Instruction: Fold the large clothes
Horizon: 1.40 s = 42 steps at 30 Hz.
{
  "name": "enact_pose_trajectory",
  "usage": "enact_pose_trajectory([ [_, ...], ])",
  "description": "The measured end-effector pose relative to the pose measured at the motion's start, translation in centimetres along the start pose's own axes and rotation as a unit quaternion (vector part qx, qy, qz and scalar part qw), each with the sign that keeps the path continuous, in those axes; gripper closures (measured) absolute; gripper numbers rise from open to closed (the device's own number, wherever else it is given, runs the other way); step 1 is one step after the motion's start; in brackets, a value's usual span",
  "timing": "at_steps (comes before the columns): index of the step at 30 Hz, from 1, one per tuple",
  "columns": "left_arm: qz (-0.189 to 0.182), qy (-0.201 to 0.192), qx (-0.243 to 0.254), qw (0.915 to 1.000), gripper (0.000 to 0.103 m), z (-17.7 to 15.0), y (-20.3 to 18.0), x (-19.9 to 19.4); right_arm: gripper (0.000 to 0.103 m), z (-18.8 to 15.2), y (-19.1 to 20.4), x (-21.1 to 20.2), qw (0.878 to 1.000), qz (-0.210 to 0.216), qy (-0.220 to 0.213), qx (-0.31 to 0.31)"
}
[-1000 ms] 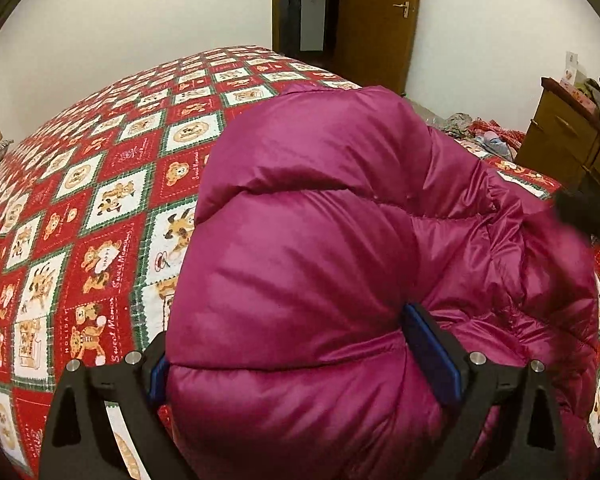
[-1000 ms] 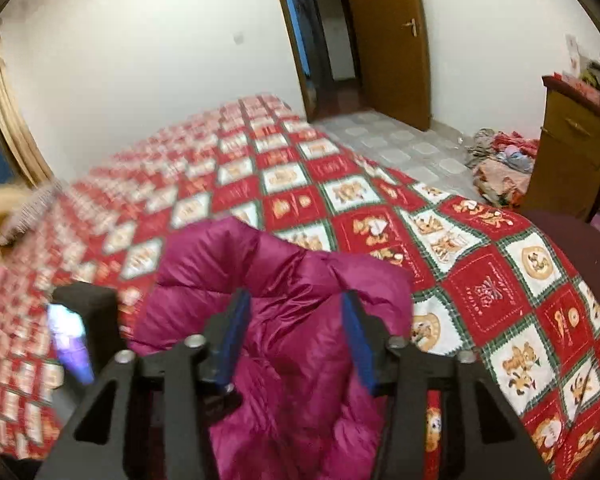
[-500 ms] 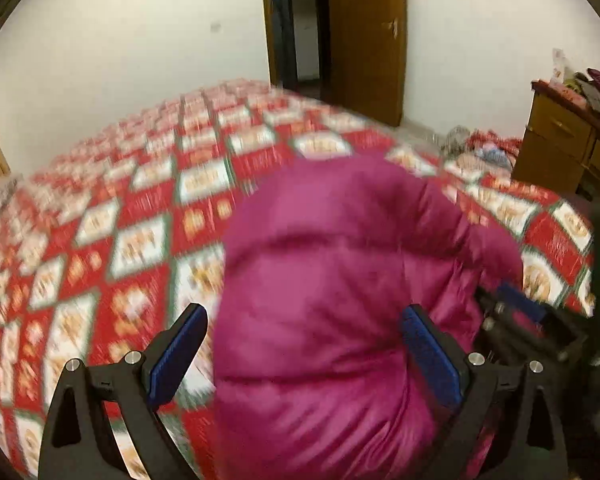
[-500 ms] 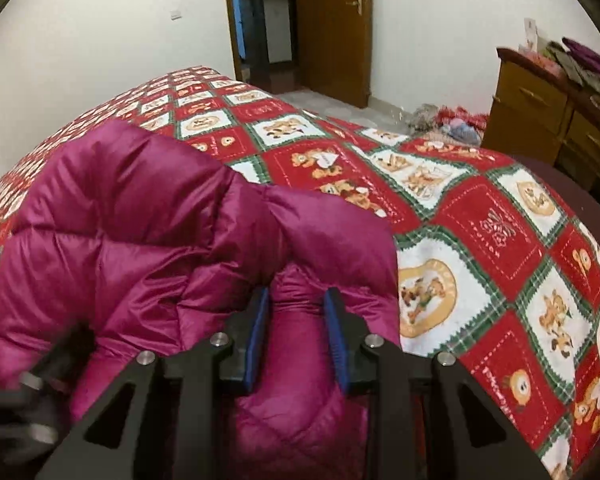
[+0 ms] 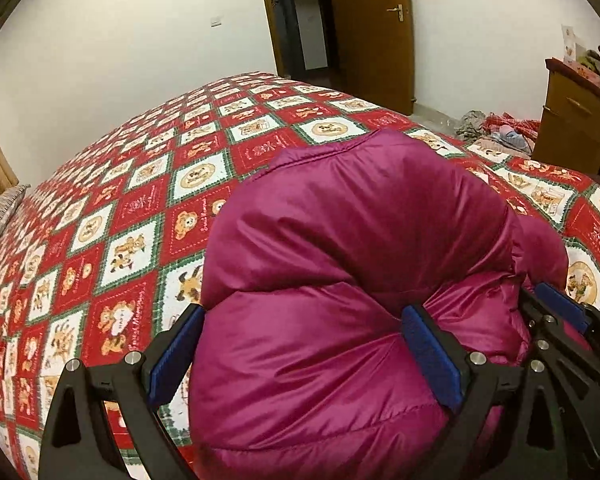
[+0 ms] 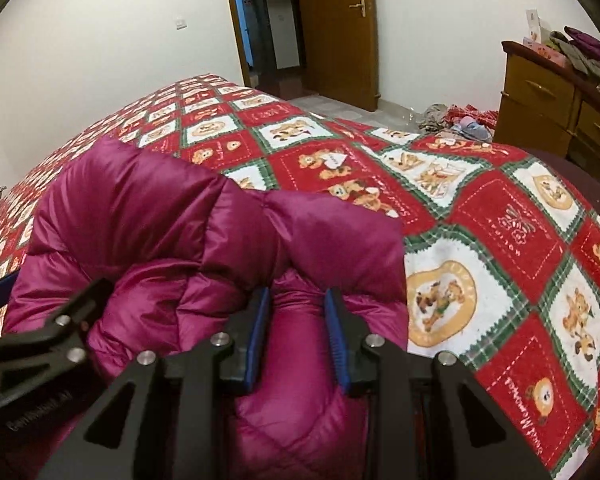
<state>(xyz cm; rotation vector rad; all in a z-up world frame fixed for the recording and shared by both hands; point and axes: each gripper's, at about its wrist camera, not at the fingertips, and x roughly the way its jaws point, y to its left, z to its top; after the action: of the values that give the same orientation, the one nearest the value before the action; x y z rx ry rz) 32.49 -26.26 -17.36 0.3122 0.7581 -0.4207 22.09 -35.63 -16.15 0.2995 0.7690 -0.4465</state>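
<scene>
A puffy magenta down jacket (image 5: 340, 280) lies bunched in a rolled heap on the bed; it also fills the right wrist view (image 6: 160, 232). My left gripper (image 5: 304, 352) is open wide, its blue pads (image 5: 172, 356) either side of the jacket's thick left part. My right gripper (image 6: 296, 332) is shut on a fold of the jacket, pads pressing the fabric. The right gripper shows at the right edge of the left wrist view (image 5: 560, 320), and the left gripper at the left edge of the right wrist view (image 6: 52, 332).
The bed carries a red, white and green bear-patterned quilt (image 5: 120, 216) (image 6: 500, 240). A wooden dresser (image 6: 548, 104) with clothes on top stands at the right. A clothes pile (image 6: 456, 120) lies on the floor. A brown door (image 5: 368, 28) and an open doorway are behind.
Both grippers have moved over the jacket and drawn close together. The right gripper has closed from open onto a jacket fold. The left gripper has stayed open around the bulk.
</scene>
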Motion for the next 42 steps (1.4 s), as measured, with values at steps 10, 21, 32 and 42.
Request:
enact_pose_trajectory([
  [10, -0.006, 0.015, -0.006, 0.9998, 0.001, -0.1, -0.1, 1.1, 0.069, 0.1, 0.2, 0.2, 1.000, -0.008, 0.001, -0.004],
  [21, -0.025, 0.021, -0.009, 0.9994, 0.001, -0.4, 0.7, 0.2, 0.069, 0.1, 0.7, 0.0, 1.000, -0.023, 0.001, -0.018],
  [32, -0.022, 0.004, 0.011, 0.9997, 0.001, -2.7, 2.5, -6.4, 0.069, 0.2, 2.0, -0.9, 0.995, -0.068, 0.026, -0.074],
  [42, -0.028, 0.000, -0.029, 0.9992, 0.001, -4.9, 4.7, -10.5, 0.063, 0.0, 2.1, -4.1, 0.996, -0.063, 0.030, -0.060],
])
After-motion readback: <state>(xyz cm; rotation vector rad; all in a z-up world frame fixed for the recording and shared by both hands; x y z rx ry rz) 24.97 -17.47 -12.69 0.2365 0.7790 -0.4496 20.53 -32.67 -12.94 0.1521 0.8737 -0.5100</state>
